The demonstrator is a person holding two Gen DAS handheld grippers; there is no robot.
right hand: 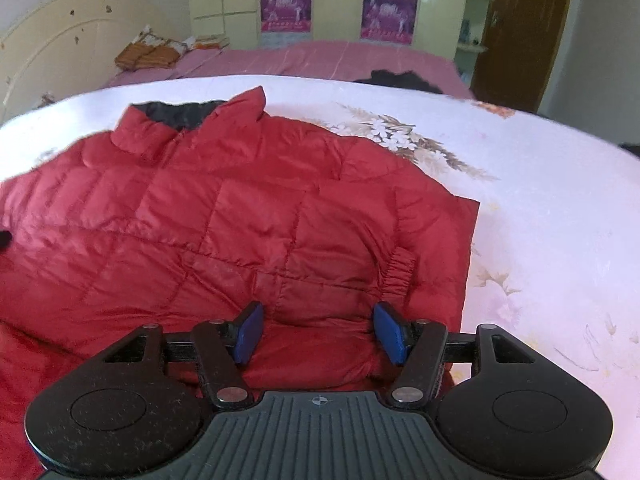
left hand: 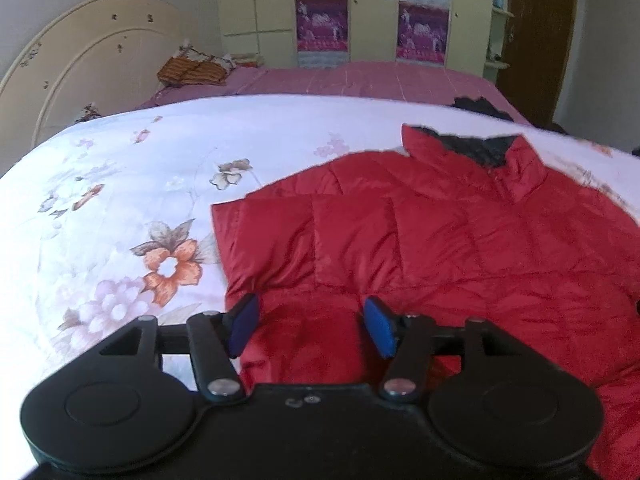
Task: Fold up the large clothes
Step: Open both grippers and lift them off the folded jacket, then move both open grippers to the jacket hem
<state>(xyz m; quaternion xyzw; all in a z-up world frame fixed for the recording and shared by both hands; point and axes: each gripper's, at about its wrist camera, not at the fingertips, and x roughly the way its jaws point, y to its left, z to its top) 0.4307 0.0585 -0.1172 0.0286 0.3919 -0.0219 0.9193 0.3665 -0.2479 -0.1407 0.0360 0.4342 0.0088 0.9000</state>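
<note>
A red quilted puffer jacket (left hand: 420, 240) with a dark-lined collar (left hand: 476, 148) lies on a white floral bedspread (left hand: 120, 184), its sleeves folded in. My left gripper (left hand: 310, 328) is open just above the jacket's near left part, blue pads apart. The jacket also fills the right wrist view (right hand: 224, 216), with an elastic cuff (right hand: 400, 268) lying on its right side. My right gripper (right hand: 318, 330) is open over the jacket's near right part, just below that cuff. Neither gripper holds anything.
The floral bedspread (right hand: 540, 208) covers the near bed. Behind it a pink sheet (left hand: 360, 80) carries folded orange cloth (left hand: 192, 70) and a dark garment (left hand: 480, 106). A cream headboard (left hand: 80, 64) stands at left, a wardrobe (left hand: 372, 8) behind, a brown door (right hand: 524, 28) at right.
</note>
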